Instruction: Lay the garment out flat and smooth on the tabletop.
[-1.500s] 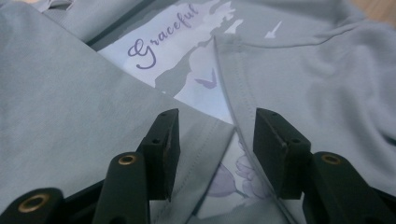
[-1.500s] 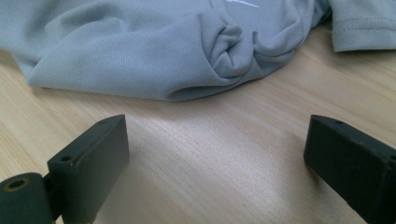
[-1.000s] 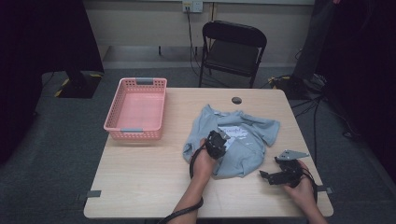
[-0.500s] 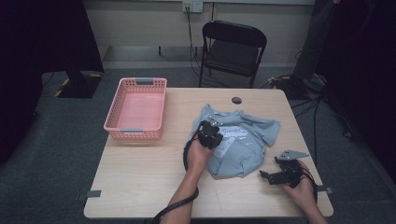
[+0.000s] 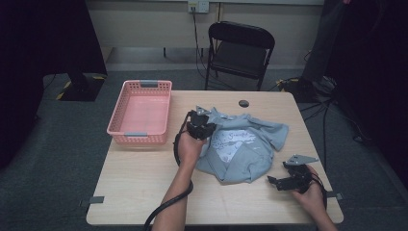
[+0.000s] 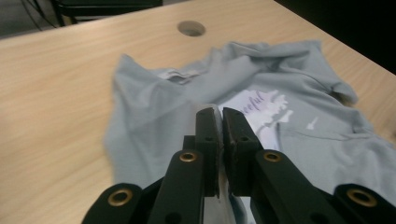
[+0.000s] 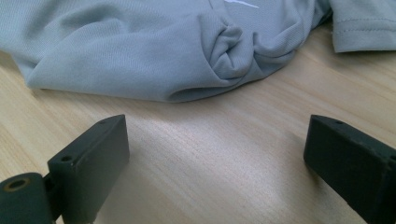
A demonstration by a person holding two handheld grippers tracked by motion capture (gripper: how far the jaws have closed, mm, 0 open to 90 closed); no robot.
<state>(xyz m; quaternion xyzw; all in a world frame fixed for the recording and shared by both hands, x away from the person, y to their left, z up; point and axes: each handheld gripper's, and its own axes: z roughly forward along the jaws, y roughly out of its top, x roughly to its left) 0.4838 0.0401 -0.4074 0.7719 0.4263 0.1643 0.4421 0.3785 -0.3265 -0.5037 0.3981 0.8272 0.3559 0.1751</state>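
A light grey t-shirt (image 5: pixel 245 149) with white print lies crumpled on the wooden table (image 5: pixel 144 178). My left gripper (image 5: pixel 199 126) is raised over the shirt's left part, shut on a fold of the grey fabric. In the left gripper view its jaws (image 6: pixel 218 112) stand pressed together with a sliver of cloth between them, and the t-shirt (image 6: pixel 289 121) spreads out below. My right gripper (image 5: pixel 276 183) rests low on the table near the front right corner, open. Between its jaws (image 7: pixel 215 144) there is bare wood, and the t-shirt's bunched edge (image 7: pixel 140 51) lies just beyond the tips.
A pink plastic basket (image 5: pixel 118 115) stands at the table's far left. A small dark round spot (image 5: pixel 244 102) marks the tabletop behind the shirt. A black folding chair (image 5: pixel 238 48) stands beyond the far edge. Cables lie on the floor at the right.
My left gripper has risen and moved away and to the left across the shirt, pulling fabric with it. The right gripper has stayed put.
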